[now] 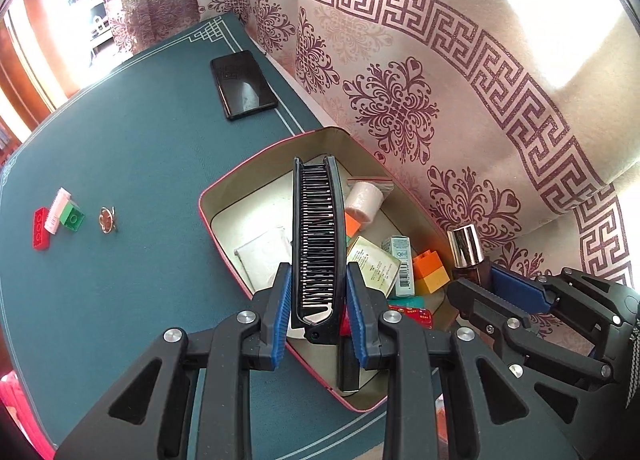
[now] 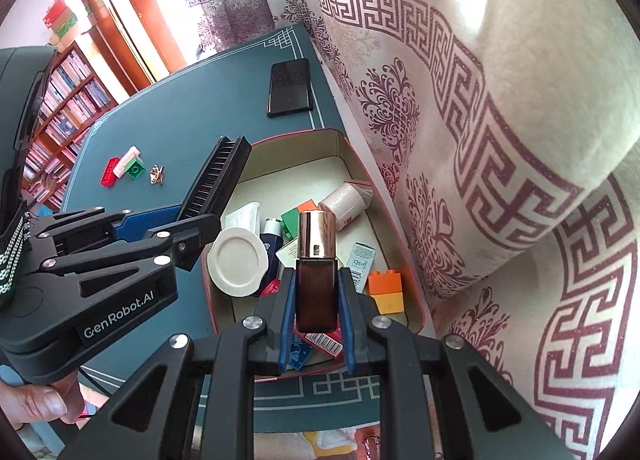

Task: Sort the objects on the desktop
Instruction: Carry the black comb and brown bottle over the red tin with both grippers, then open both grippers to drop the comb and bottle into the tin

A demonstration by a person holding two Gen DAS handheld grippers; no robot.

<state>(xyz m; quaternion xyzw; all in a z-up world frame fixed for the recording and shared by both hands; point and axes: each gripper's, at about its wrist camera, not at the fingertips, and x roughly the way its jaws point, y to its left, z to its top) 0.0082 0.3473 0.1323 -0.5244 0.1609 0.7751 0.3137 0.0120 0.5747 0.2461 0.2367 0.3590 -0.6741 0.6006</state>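
The left tool (image 1: pixel 318 296) is clamped on a black folding comb (image 1: pixel 318 244) above the box (image 1: pixel 224 184). The right tool (image 2: pixel 316 300), at the comb's three o'clock, grips a brown bottle (image 2: pixel 316 292); loose bricks (image 1: pixel 60 218) lie on the bench (image 1: pixel 140 164) at nine o'clock.

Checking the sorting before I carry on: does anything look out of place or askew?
Nothing damaged or spilled. The box holds a loose jumble. Three bricks and a small metal trinket lie on the mat outside it.

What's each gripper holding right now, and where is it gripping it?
Left gripper clamps the black comb near its hinged base. Right gripper clamps the brown bottle by its body, below the metallic cap.
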